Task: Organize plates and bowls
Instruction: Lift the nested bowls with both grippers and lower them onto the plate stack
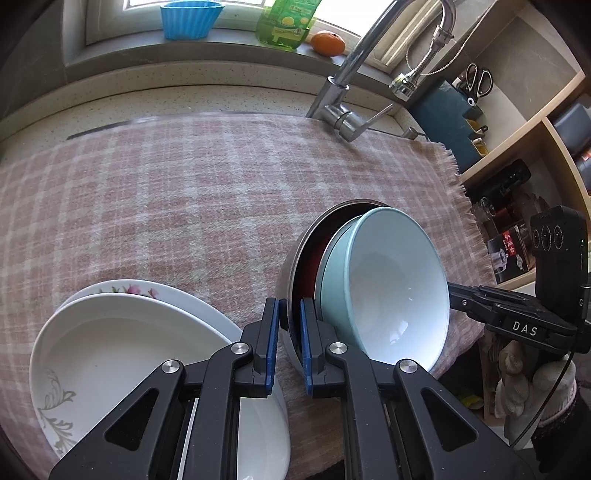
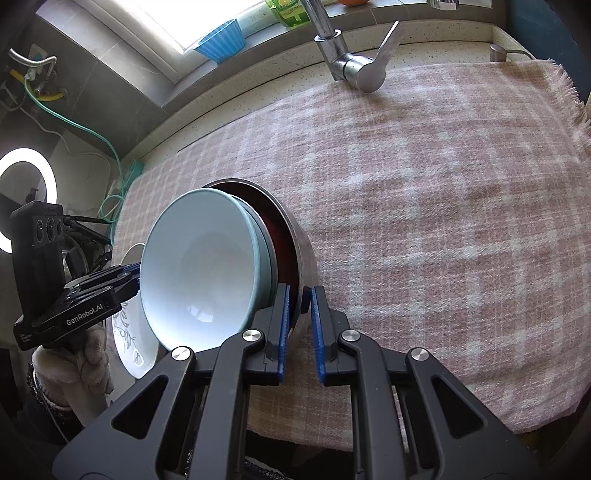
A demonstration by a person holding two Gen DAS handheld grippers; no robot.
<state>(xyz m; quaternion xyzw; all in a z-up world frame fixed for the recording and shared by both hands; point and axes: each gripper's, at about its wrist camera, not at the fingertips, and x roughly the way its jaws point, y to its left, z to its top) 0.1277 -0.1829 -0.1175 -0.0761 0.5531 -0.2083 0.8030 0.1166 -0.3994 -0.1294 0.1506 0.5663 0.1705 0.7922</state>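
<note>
A nest of bowls is held tilted on edge above the checked cloth: a steel outer bowl (image 1: 295,254) with a dark red inside, and a light blue bowl (image 1: 388,280) inside it. My left gripper (image 1: 289,325) is shut on the steel bowl's rim. My right gripper (image 2: 299,317) is shut on the same steel bowl's (image 2: 306,254) rim from the opposite side, with the blue bowl (image 2: 199,269) facing left. White plates (image 1: 122,354) lie stacked at the lower left of the cloth, a floral plate (image 1: 144,290) under them.
The pink checked cloth (image 1: 184,192) covers the counter. A tap (image 1: 343,107) stands at the back. A blue cup (image 1: 190,18), green bottle (image 1: 286,22) and orange (image 1: 328,43) sit on the windowsill. Shelves (image 1: 524,129) stand to the right.
</note>
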